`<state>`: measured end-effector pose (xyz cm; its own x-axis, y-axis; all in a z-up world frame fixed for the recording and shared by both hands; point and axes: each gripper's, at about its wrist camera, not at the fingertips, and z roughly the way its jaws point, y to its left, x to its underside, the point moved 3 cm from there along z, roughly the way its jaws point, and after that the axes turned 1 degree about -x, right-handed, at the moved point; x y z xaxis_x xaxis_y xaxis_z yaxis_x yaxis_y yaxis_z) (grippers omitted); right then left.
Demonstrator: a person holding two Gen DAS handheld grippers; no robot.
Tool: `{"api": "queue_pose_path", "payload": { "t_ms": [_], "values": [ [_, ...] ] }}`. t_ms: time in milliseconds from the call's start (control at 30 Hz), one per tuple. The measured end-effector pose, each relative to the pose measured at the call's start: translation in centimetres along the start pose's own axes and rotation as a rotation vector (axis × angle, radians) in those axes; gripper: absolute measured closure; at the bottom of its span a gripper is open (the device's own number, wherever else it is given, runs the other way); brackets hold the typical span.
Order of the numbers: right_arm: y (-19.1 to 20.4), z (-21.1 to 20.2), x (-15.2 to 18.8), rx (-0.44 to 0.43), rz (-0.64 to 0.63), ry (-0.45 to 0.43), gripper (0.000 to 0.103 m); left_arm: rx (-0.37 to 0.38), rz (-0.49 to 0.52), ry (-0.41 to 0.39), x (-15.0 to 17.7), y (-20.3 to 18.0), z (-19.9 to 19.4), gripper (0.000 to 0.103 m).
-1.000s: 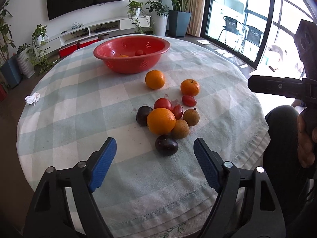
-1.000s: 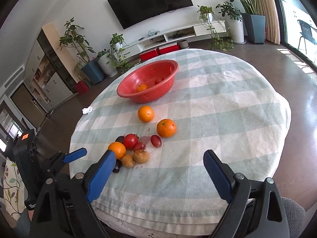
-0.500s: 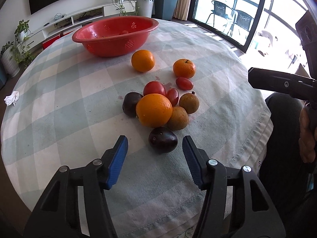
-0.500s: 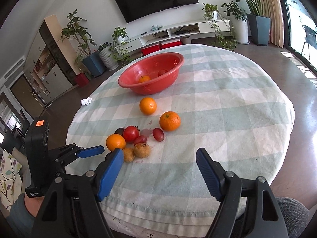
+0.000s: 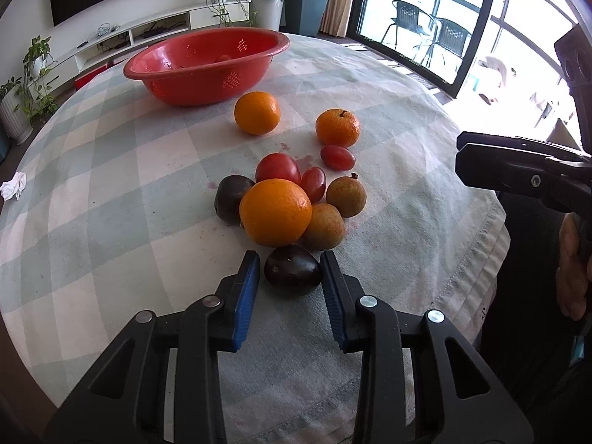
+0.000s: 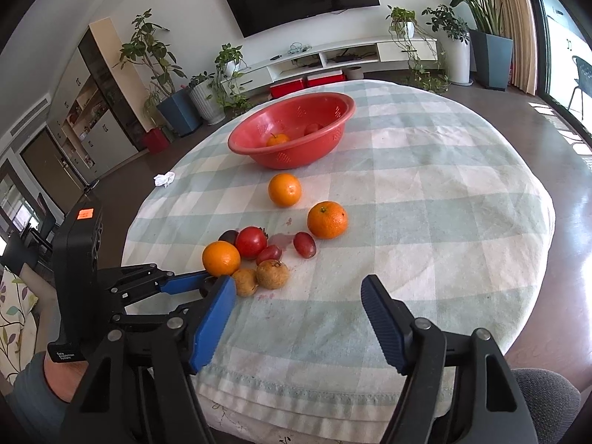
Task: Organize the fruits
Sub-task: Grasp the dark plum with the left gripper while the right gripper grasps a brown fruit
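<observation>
A dark purple fruit (image 5: 292, 275) lies on the checked tablecloth at the near end of a fruit cluster. My left gripper (image 5: 290, 264) straddles it, its blue pads close on both sides with small gaps. Behind it sit a large orange (image 5: 275, 211), two brown fruits (image 5: 323, 226), a red tomato (image 5: 277, 168), a second dark fruit (image 5: 230, 197) and two small red oval fruits (image 5: 337, 157). Two more oranges (image 5: 257, 113) lie toward the red bowl (image 5: 207, 64). My right gripper (image 6: 298, 296) is open and empty above the table's near edge; the bowl (image 6: 292, 135) there holds an orange (image 6: 277, 140).
A crumpled white tissue (image 5: 14, 185) lies at the table's left edge, and also shows in the right wrist view (image 6: 164, 178). The round table's cloth edge (image 6: 333, 394) drops off near my right gripper. Plants, a TV console and glass doors stand beyond the table.
My left gripper moved forward and down onto the near dark fruit and its jaws narrowed around it. My right gripper drifted slightly, still open.
</observation>
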<state>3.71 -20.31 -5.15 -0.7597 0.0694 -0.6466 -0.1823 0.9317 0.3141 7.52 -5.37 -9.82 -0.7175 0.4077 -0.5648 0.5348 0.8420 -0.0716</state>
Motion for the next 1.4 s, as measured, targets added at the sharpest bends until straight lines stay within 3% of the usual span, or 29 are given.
{"api": "queue_pose_path", "payload": {
  "t_ms": [533, 800, 1067, 1400],
  "values": [
    [0.6, 1.9, 0.2, 0.004, -0.030, 0.047, 0.034, 0.019, -0.042, -0.019, 1.1, 0.8, -0.9, 0.076],
    [1.7, 4.9, -0.2, -0.026, -0.028, 0.113, 0.047, 0.024, -0.075, -0.039, 2.0, 1.7, -1.8, 0.076],
    [2.0, 7.2, -0.1, 0.002, -0.048, 0.169, 0.057, 0.033, -0.104, -0.046, 2.7, 2.5, -2.2, 0.076],
    [2.2, 7.5, -0.5, -0.030, -0.051, 0.168, 0.064, 0.039, -0.117, -0.053, 2.8, 2.6, -2.3, 0.076]
  ]
}}
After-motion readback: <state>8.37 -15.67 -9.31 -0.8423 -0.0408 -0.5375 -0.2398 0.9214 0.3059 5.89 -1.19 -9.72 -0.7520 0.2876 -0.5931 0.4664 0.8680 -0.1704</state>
